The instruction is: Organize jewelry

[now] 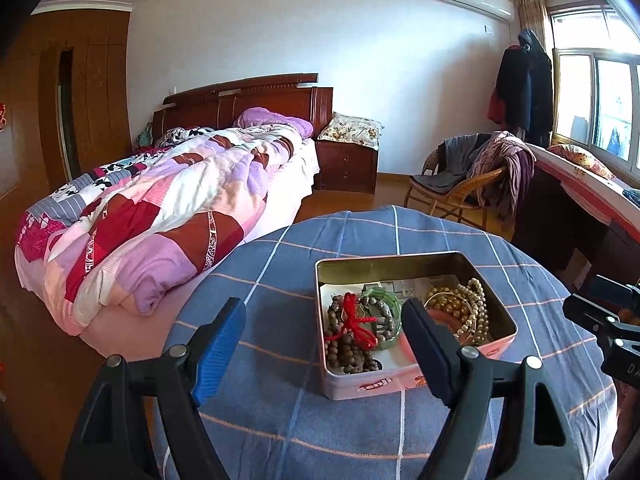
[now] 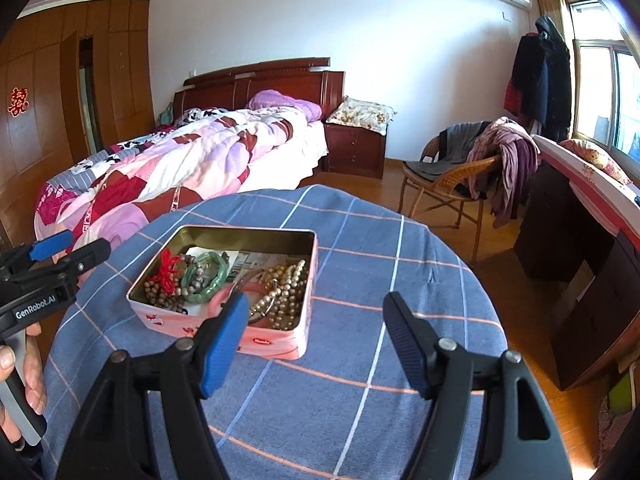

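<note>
An open pink tin box (image 1: pixel 372 386) (image 2: pixel 276 340) stands on a round table under a blue checked cloth (image 1: pixel 280 264) (image 2: pixel 360 240). Inside lie brown wooden beads tied with a red cord (image 1: pixel 354 320) (image 2: pixel 166 270), a green bangle (image 1: pixel 386 300) (image 2: pixel 208 270), a pearl strand (image 1: pixel 474 312) (image 2: pixel 286 292) and a pink bangle (image 2: pixel 224 298). My left gripper (image 1: pixel 326 320) hovers open just in front of the tin, nothing between its fingers. My right gripper (image 2: pixel 314 314) is open too, near the tin's right front corner, holding nothing.
A bed with a patchwork quilt (image 1: pixel 160 208) (image 2: pixel 180 160) lies beyond the table on the left. A wicker chair draped with clothes (image 1: pixel 472 176) (image 2: pixel 472 160) and a dark desk (image 2: pixel 580 248) stand on the right. A person's hand (image 2: pixel 28 380) grips the left tool's handle.
</note>
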The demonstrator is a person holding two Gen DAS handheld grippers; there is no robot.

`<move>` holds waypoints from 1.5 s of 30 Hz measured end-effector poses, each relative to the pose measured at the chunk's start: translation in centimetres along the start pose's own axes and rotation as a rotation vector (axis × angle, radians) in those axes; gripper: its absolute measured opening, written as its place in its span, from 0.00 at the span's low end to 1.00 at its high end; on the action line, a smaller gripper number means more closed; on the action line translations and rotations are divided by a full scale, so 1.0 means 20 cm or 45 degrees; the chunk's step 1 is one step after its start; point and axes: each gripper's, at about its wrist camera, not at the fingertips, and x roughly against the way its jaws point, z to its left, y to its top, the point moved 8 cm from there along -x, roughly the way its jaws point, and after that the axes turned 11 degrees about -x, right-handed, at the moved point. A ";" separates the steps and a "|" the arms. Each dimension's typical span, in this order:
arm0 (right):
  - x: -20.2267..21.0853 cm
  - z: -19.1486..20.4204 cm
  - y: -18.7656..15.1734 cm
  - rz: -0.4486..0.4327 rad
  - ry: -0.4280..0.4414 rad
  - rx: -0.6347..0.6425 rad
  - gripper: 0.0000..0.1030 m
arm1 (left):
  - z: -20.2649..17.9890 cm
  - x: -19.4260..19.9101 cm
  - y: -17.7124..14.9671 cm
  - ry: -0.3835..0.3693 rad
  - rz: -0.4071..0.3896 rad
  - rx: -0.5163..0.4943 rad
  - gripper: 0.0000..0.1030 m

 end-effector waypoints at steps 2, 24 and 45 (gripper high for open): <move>0.01 0.00 0.00 -0.002 0.002 0.002 0.71 | 0.00 0.00 0.00 0.000 -0.002 0.003 0.78; 0.01 0.03 -0.02 0.004 0.023 0.003 0.72 | 0.02 0.03 -0.02 0.006 -0.009 0.003 0.78; 0.03 0.05 0.01 -0.021 0.029 -0.005 0.72 | 0.02 0.03 -0.01 0.043 0.005 -0.037 0.78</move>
